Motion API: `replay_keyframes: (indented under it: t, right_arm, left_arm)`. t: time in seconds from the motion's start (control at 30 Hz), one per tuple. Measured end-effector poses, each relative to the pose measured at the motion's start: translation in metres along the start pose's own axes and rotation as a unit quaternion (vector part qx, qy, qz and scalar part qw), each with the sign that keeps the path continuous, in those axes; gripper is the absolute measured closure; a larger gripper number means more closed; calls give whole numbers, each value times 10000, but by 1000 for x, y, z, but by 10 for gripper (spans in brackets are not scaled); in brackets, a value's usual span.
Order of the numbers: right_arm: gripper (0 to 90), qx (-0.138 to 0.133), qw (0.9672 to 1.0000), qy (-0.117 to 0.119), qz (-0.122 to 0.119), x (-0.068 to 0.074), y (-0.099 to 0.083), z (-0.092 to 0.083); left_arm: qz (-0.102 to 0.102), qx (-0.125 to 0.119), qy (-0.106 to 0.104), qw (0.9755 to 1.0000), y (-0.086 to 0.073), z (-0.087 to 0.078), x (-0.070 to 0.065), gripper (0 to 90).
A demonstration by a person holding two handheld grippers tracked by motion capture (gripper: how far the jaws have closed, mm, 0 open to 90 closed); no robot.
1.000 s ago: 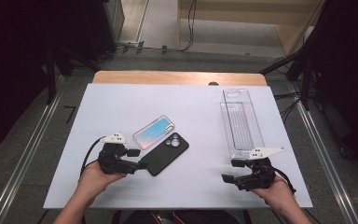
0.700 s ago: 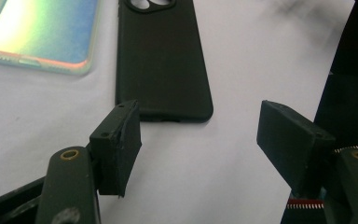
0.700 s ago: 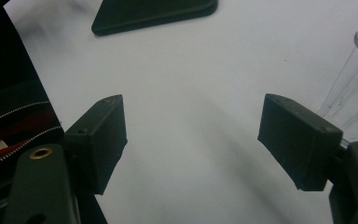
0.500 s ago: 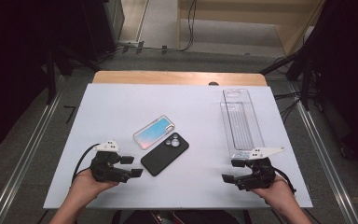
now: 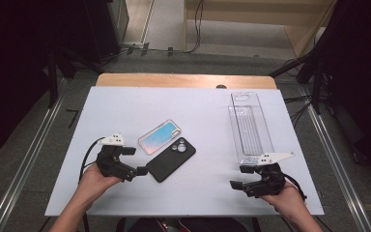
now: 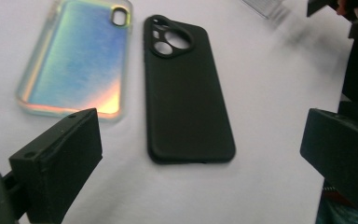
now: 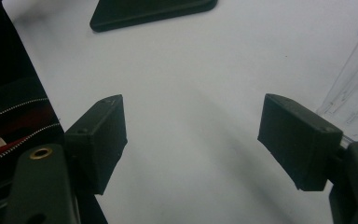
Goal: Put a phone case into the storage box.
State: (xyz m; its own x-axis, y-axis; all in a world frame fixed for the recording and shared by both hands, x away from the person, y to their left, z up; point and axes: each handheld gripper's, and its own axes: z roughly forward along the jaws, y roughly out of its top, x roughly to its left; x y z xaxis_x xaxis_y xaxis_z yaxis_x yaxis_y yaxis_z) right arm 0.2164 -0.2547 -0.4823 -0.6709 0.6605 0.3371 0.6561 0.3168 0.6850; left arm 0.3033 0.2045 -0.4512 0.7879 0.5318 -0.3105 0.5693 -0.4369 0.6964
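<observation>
Left gripper (image 5: 136, 163) has backed off the black case (image 5: 170, 158), jaws just opened wide, empty. Case looks released. Right gripper (image 5: 244, 177) apart, idle.

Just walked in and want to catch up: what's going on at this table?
A person holds a claw in each hand. The left claw, its jaws just opened wide and empty, sits at the near end of a black phone case beside an iridescent case. The right claw rests open near a clear tray.
</observation>
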Motion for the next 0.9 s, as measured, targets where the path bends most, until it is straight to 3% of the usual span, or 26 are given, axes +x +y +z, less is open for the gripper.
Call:
replay_keyframes:
  t: [0.07, 0.23, 0.57, 0.7, 0.9]
  right_arm:
    - [215, -5, 10000, 1, -5, 0, 0, 0]
    - [216, 8, 10000, -3, 0, 0, 0, 0]
    - [215, 10, 10000, 2, -25, 0, 0, 1]
    - [215, 25, 10000, 6, -29, 0, 0, 1]
    - [215, 27, 10000, 4, -30, 0, 0, 1]
  left_arm:
    - [-53, -26, -63, 10000, 4, 0, 5, 0]
    - [47, 0, 152, 9999, 13, 4, 12, 0]
    - [149, 28, 286, 9995, 38, 15, 30, 1]
    - [230, 58, 383, 9990, 48, 24, 37, 2]
    - [194, 79, 366, 9991, 60, 38, 47, 7]
